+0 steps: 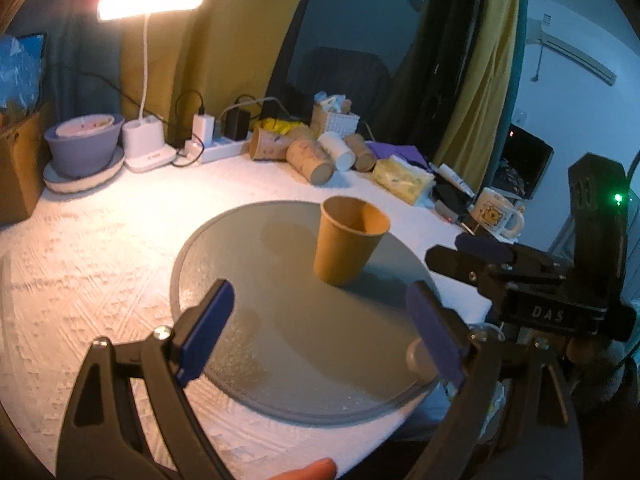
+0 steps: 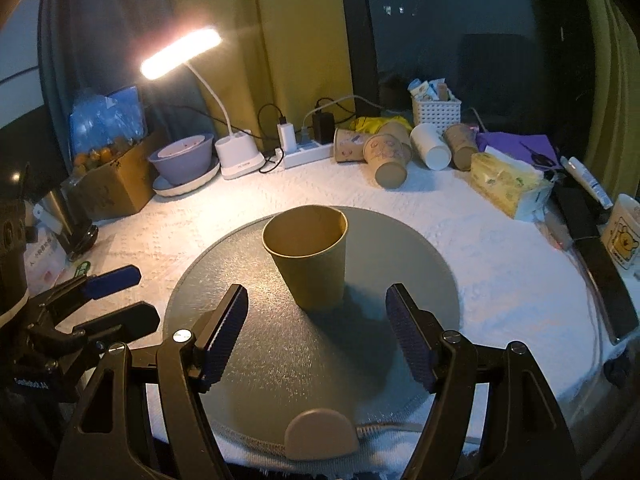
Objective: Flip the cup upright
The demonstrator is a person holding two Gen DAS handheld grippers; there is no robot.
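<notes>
A brown paper cup stands upright, mouth up, on a round grey tray; it also shows in the right wrist view on the tray. My left gripper is open and empty, its blue pads wide apart in front of the cup. My right gripper is open and empty, just short of the cup, not touching it. The right gripper also shows at the right edge of the left wrist view, and the left gripper at the left of the right wrist view.
Several paper cups lie on their sides at the back of the white cloth. A lit desk lamp, power strip, bowl, white basket, tissue pack and mug ring the tray.
</notes>
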